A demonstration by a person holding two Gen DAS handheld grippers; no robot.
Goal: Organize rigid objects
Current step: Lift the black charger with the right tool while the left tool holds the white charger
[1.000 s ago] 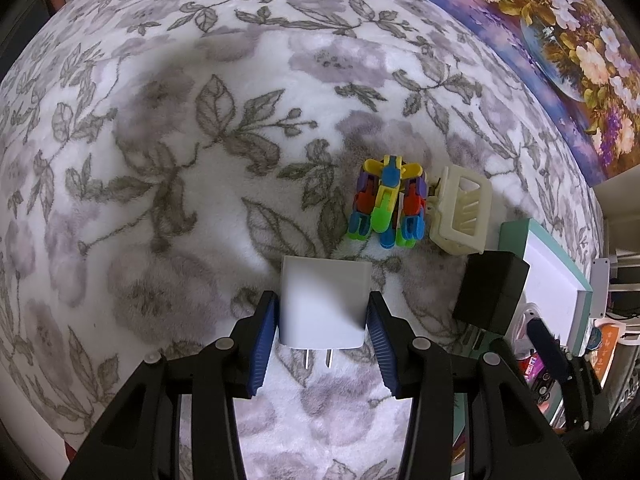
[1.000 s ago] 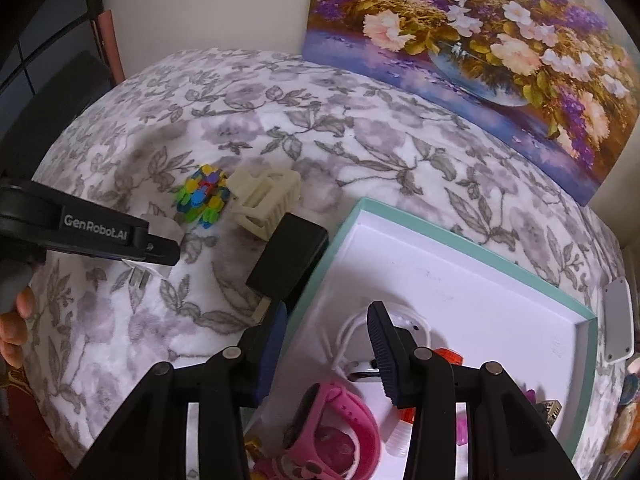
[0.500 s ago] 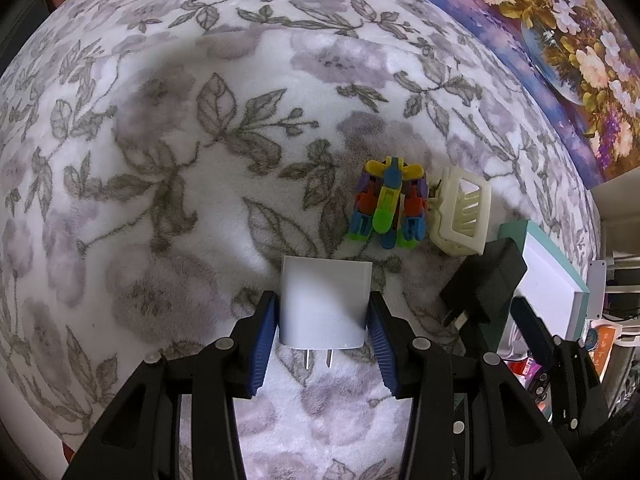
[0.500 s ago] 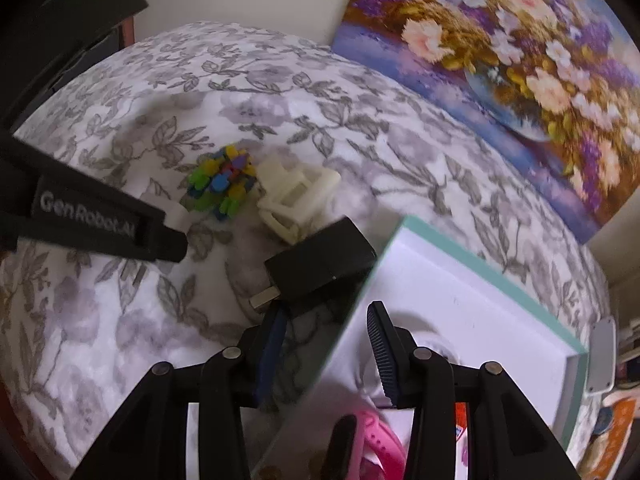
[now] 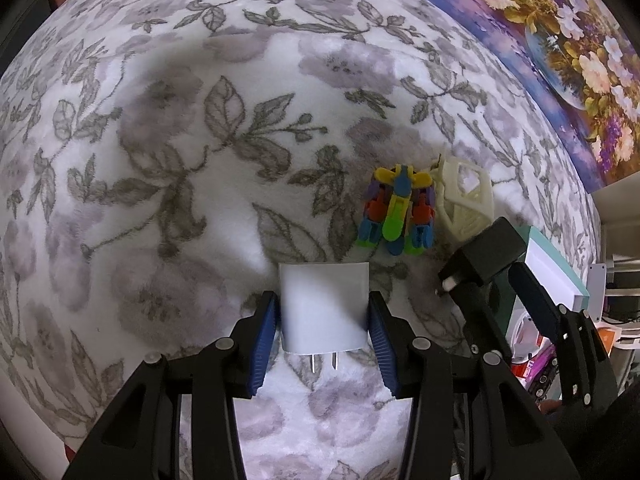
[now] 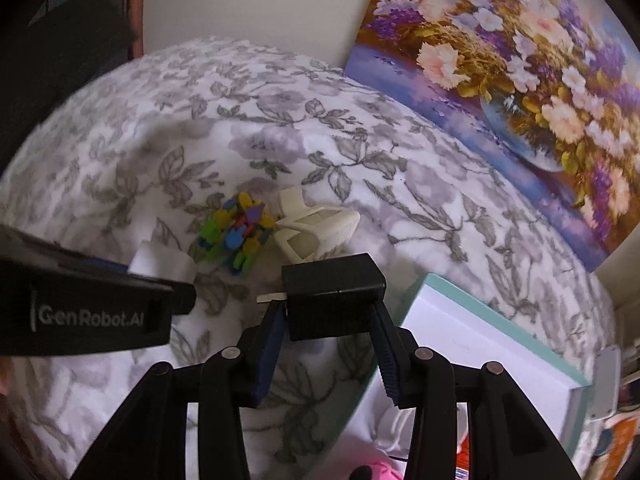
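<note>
- A soft floral blanket (image 5: pixel 168 168) covers the surface, with a flower painting (image 6: pixel 516 64) standing along its far edge and a pale wall behind.
- Near the blanket's right edge lies a teal-rimmed white box (image 6: pixel 444 292). It looks like the source of the objects; a pink watch (image 6: pixel 380 470) and other small items show at its near end.
- Laid out in a loose row on the blanket: a colourful block toy (image 5: pixel 398 216) with a cream plastic holder (image 5: pixel 466 200) touching its right side.
- The left gripper (image 5: pixel 322 332) points steeply down, its jaws clamped on the sides of a white charger (image 5: pixel 322 308), prongs toward the camera. Whether the charger rests on the blanket I cannot tell.
- The right gripper (image 6: pixel 328 332) grasps a black adapter (image 6: pixel 332 292), held between the box's left rim and the cream holder.
- My reading: two pieces placed, two in the jaws, more waiting in the box, so roughly midway.
- Open room is wide to the left and toward the far edge. The tight spots are the box rim beside the adapter, the toy just beyond the white charger, and the two grippers close to each other.
</note>
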